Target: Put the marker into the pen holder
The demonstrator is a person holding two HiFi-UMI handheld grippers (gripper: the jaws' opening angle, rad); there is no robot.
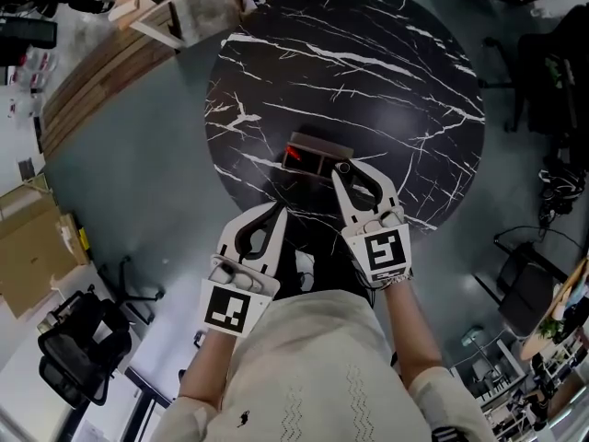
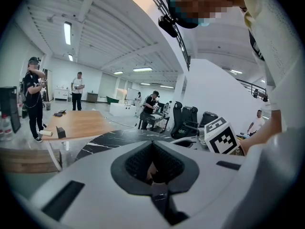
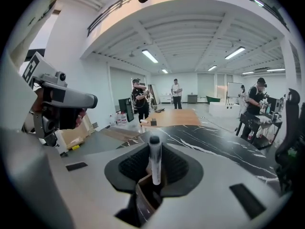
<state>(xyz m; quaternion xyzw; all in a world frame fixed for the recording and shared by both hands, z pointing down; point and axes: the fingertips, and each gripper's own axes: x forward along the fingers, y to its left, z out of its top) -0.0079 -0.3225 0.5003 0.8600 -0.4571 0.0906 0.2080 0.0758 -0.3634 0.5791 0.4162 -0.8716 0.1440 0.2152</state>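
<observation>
Right under the head camera, at 6 o'clock of its view, the person's pale knit top [image 1: 313, 376] fills the bottom edge, with both forearms reaching forward from it. The left tool [image 1: 278, 210] sits at about 7 o'clock from the pen holder [image 1: 316, 156], over the near rim of the table [image 1: 368, 72]. Its jaws are pressed together with nothing clamped between them, and in its own view the two dark pads meet. The right tool [image 1: 347, 175] lies at about 5 o'clock from the pen holder and is clenched on the marker [image 3: 154, 162]. The marker has a white barrel and a black cap, and it stands upright between the pads with the cap toward 12 o'clock. In the right gripper view its lower end is at the open mouth of the brown pen holder, directly below; how far in it reaches cannot be made out. From the head view the pen holder is a dark box with red showing inside its left end, resting near the 6 o'clock edge of the round, black, white-veined table. Farther off, black office chairs [image 1: 74, 348] stand at 8 o'clock and a cardboard box [image 1: 32, 251] at 9 o'clock on the grey floor. Beyond the marble top in the right gripper view are a wooden table [image 3: 174, 117] and several people standing around 12 o'clock.
</observation>
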